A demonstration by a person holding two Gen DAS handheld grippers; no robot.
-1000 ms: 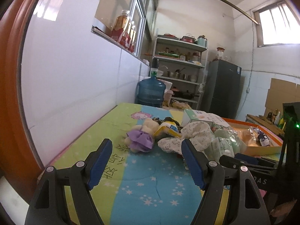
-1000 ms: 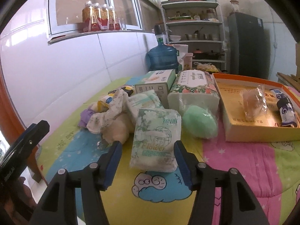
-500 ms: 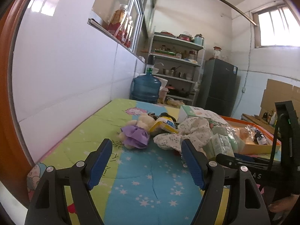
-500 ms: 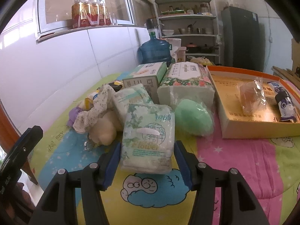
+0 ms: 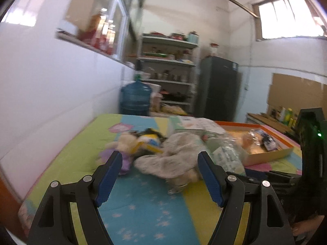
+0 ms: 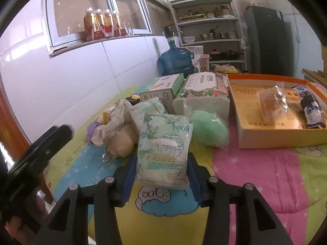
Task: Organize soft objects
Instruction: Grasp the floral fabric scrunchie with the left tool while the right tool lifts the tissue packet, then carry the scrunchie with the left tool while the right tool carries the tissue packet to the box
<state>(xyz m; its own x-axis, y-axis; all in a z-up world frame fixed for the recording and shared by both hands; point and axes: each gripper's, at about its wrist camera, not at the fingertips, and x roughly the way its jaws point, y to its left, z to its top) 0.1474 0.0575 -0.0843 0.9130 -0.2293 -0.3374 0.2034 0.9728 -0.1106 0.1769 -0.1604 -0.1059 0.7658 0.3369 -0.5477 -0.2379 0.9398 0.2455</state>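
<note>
A soft green-and-white tissue pack [image 6: 163, 149] stands on the colourful quilt [image 6: 255, 169]. My right gripper [image 6: 161, 158] is closing its jaws on it, and the blue pads touch both of its sides. Behind the pack lie a green sponge-like lump [image 6: 208, 129], a second tissue pack [image 6: 147, 110], a floral cloth [image 6: 114, 122] and a cream plush [image 6: 122, 143]. My left gripper [image 5: 159, 154] is open and holds nothing. It hovers in front of the floral cloth [image 5: 173, 157] and a purple-dressed plush [image 5: 124, 159]; that view is blurred.
An orange-rimmed cardboard tray [image 6: 276, 140] with wrapped items sits at the right. Two tissue boxes [image 6: 163, 89] [image 6: 202, 100] stand behind the pile. A white tiled wall [image 5: 51, 102] borders the quilt's left side. Beyond the quilt are a water jug [image 5: 136, 99], shelves [image 5: 167, 75] and a fridge [image 5: 218, 94].
The right jaws have narrowed onto the tissue pack, which was loosely between them before. The left gripper has swung right, so the cloth pile is now between its fingers.
</note>
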